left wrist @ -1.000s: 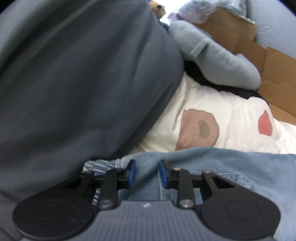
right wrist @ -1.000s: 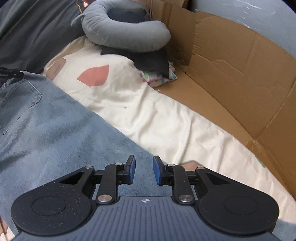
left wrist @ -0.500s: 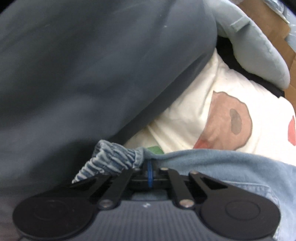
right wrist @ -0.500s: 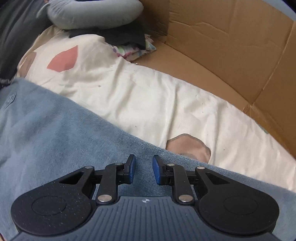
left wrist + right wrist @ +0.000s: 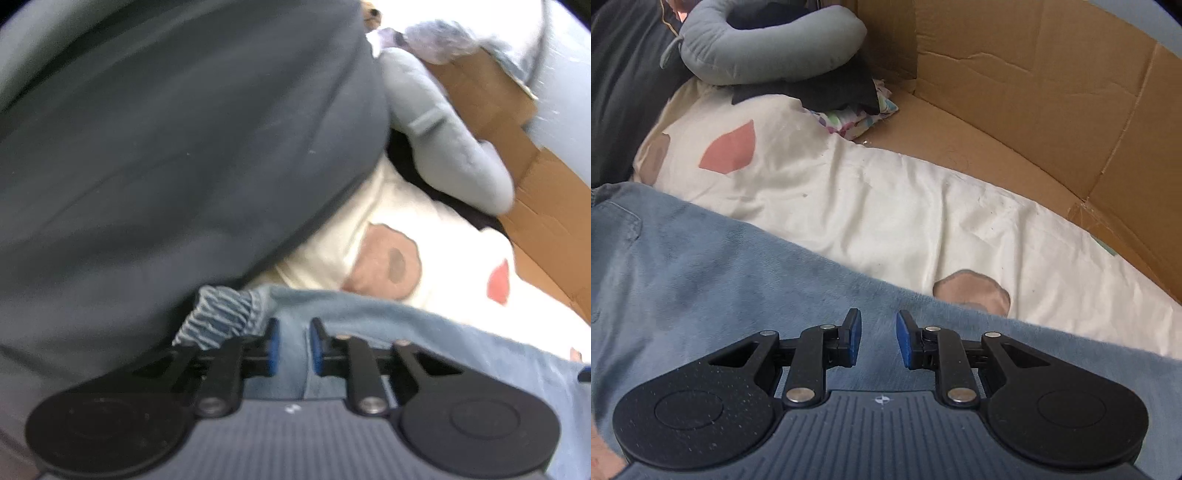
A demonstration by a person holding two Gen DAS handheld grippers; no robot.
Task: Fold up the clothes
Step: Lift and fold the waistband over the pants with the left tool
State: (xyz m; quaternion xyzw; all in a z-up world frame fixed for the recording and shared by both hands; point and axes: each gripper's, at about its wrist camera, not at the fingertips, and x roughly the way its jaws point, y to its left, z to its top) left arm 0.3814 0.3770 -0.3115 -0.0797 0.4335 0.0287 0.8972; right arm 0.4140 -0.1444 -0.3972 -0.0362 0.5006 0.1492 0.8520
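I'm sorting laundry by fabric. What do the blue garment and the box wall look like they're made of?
Blue garment: looks like washed denim, matte, with twill weave and a stitched pocket. Box wall: brown corrugated cardboard, dull, creased and torn at the fold.

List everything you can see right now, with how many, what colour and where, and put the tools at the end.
Jeans: one, light blue denim, spread across the near part of the bedding, gathered waistband beside the left tool.
Sheet: one, cream with pink and brown patches, under the jeans.
Neck pillow: one, grey, at the far end on dark cloth.
Dark cloth: one, black, under the pillow.
Patterned fabric: one, multicoloured, beside the cardboard.
Cardboard: brown, along the right side.
Dark grey fabric: a large mass on the left.
Left tool: one, black with blue pads, jaws just reopened, denim between them.
Right tool: one, same colours, open over the jeans.
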